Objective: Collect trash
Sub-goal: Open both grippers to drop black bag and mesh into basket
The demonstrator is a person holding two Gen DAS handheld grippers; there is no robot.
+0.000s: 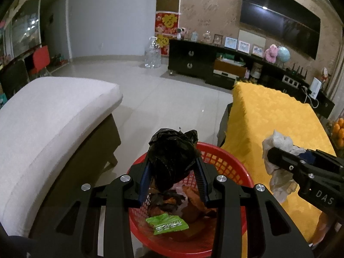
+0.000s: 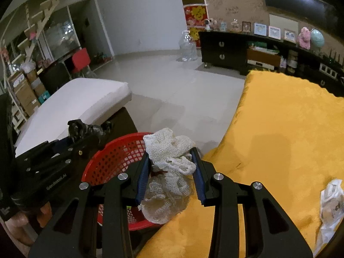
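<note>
The left tongs (image 1: 174, 169) clamp a crumpled black bag (image 1: 172, 150) directly above the red basket (image 1: 228, 161), so it only has to fall. The right tongs (image 2: 172, 172) grip a white mesh wad (image 2: 169, 172) at the basket's right rim, above the yellow-covered counter (image 2: 279, 139), so they are less ready to release

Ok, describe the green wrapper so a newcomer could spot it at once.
Find the red basket on the floor between the white sofa and the yellow-covered table. The green wrapper lies inside it, near the front, the only bright green piece among brown and white scraps.
</note>
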